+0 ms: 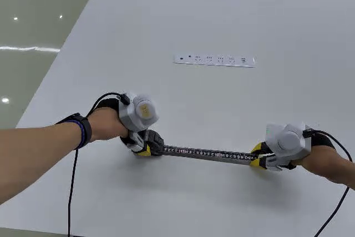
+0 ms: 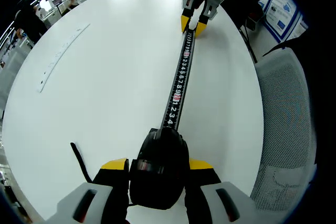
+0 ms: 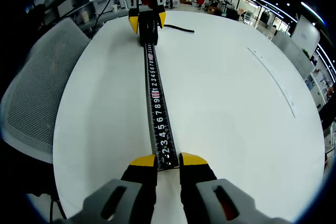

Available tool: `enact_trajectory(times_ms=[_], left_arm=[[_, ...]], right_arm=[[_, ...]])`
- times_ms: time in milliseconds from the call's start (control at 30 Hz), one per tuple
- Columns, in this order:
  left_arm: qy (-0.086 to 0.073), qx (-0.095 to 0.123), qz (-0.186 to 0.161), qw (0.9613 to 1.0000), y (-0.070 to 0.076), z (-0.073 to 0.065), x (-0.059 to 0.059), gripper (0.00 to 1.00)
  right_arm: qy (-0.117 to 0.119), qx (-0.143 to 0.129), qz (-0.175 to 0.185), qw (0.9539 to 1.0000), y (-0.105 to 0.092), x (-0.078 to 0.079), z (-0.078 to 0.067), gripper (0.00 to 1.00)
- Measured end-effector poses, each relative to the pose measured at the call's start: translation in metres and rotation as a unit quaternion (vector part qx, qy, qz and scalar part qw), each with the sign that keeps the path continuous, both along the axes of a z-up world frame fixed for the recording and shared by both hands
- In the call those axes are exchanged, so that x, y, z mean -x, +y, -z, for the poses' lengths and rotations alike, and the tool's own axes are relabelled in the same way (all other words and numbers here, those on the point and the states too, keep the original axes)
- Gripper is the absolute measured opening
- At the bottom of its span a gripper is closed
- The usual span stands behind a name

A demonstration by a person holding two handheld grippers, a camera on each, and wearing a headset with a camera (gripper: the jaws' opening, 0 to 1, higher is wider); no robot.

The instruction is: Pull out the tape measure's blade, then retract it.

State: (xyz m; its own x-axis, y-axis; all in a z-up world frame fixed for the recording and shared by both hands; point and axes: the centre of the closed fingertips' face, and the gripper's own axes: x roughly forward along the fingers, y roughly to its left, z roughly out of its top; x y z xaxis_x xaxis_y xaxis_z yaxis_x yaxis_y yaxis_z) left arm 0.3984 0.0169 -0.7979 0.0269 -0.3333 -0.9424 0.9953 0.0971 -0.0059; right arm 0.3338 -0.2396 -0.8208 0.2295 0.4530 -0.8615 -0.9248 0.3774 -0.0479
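A: Where is the tape measure case (image 2: pixel 159 174) at this point?

B: On the near left of the white worktop (image 1: pixel 233 20). The left claw (image 1: pixel 150 146) is clamped round its black body, one yellow-tipped jaw on each flank.

A: And the blade (image 3: pixel 156 103)?

B: It is drawn out flat along the worktop, numbers up, in a straight line from the case's mouth to the right claw (image 3: pixel 168 160). That claw's jaws are pinched on the very end of the blade, at the low numbers. The two claws face each other, well apart, with the blade bridging them.

A: So which step is this?

B: My reading is that the pull is about done and the return comes next.

A: How to do that well?

B: I'd hold the case pinned as it is. Then I'd walk the right claw toward it along the blade's own line, low over the worktop, so the spring takes up the slack bit by bit. Letting the end go from here would likely make it whip back and jolt the case, and sideways drift could kink the blade. The power strip (image 1: pixel 214 60) lies well beyond, out of the path.
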Motion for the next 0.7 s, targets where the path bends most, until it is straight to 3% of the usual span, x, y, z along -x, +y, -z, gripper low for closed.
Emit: enact_trajectory(times_ms=[167, 433, 700], left_arm=[[-0.003, 0.000, 0.006, 1.0000, -0.001, -0.001, 0.001, 0.39], [-0.005, 0.031, -0.029, 0.9991, -0.002, -0.016, -0.003, 0.51], [-0.019, 0.058, -0.054, 0.9967, 0.001, -0.036, -0.005, 0.53]], right_arm=[[0.013, -0.009, 0.017, 0.9997, -0.001, 0.000, 0.001, 0.16], [0.013, -0.030, 0.036, 0.9988, -0.001, 0.001, -0.009, 0.24], [0.008, -0.052, 0.070, 0.9961, -0.007, -0.001, -0.021, 0.35]])
